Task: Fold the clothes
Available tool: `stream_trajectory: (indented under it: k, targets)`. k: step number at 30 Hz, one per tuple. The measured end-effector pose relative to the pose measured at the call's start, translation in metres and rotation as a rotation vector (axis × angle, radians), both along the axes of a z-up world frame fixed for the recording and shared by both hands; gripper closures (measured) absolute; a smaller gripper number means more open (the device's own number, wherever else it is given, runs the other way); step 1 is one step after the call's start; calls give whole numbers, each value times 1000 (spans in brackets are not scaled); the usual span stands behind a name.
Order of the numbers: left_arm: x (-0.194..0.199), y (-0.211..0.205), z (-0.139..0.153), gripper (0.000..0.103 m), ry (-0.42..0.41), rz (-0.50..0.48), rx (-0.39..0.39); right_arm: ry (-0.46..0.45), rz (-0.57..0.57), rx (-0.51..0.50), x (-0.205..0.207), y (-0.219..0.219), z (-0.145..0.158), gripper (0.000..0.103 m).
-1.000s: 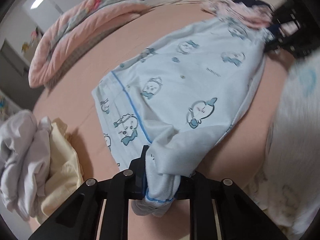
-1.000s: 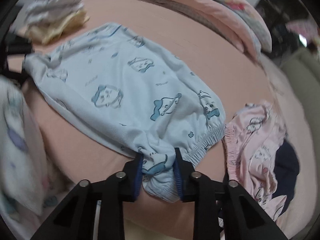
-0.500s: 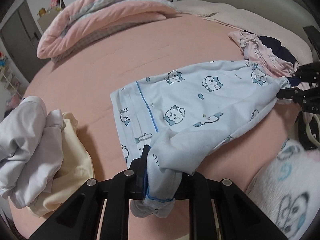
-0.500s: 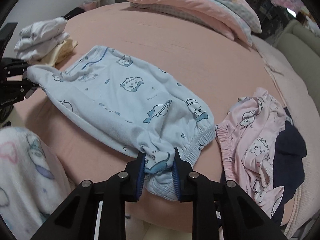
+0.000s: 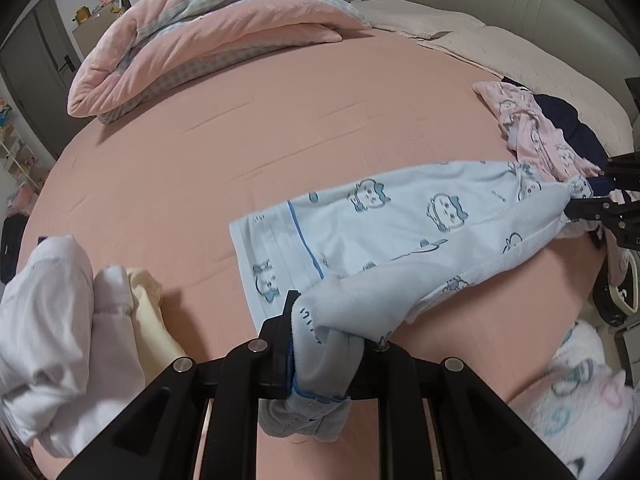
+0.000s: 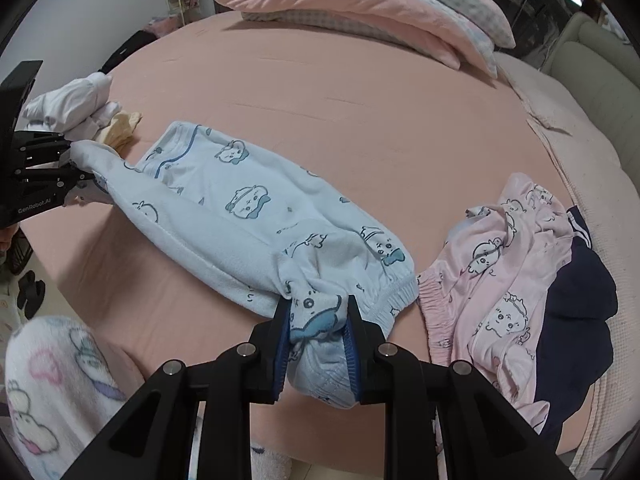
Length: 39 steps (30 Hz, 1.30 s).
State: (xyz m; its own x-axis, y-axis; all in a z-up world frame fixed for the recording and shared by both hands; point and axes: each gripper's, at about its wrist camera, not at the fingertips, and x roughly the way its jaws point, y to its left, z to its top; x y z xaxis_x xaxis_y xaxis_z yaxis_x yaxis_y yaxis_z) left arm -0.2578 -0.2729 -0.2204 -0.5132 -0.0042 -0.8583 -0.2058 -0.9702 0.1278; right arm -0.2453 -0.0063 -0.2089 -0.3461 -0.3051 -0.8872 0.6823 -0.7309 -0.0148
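Light blue pyjama trousers point(image 5: 400, 220) point(image 6: 240, 208) with a cartoon print are stretched between both grippers above the pink bed sheet point(image 5: 240, 140) point(image 6: 360, 100). My left gripper point(image 5: 324, 340) is shut on a bunch of fabric at the waistband end, which has a blue trim line. My right gripper point(image 6: 318, 320) is shut on bunched cloth by the elastic cuffs. The near edge hangs lifted while the far part rests on the bed. In each wrist view the other gripper shows at the frame edge: right gripper point(image 5: 588, 200), left gripper point(image 6: 80, 164).
A stack of white and yellow clothes point(image 5: 80, 320) point(image 6: 88, 108) lies at the left. Pink printed clothes point(image 6: 508, 264) point(image 5: 536, 132) and a navy garment point(image 6: 576, 300) lie at the right. A folded pink quilt point(image 5: 208, 32) point(image 6: 360, 4) sits at the back. A fleece sleeve point(image 6: 52, 396) shows near me.
Both grippers have risen and rolled, lifting the near edge of the trousers and pulling them taut into a narrower band. The grip on each end is unchanged.
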Motion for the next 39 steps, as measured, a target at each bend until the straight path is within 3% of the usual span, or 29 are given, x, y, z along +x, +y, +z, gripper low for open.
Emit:
stream_trajectory:
  k: [9,16,26,31,36,38,39]
  targets:
    - [-44,2,-7,88,-33,-4,-22,-87,-77,-78,-41,-4,12,81]
    - [-77,-4,-19,88,-89,10,0,-105,-111,-63,-73,-13,0,81]
    - [-106,-17,-44,86,-205,51,104,-195,-195,-77,-103,-10,-27,81]
    - [-114,-16,-55,86,-238,49,96,-214,-241,-71,-116,-9,-40,80]
    - [-122,-30,-65,84,-284,125,201,-188,-291,-25,-125,-9,-50,80]
    - [-124,-37,-68,81,-327,170,252,-172,-308,-8,-127,-9,-51,70]
    - [-124,-39,-68,78,-340,187,268,-163,-317,1,-129,-9,-52,59]
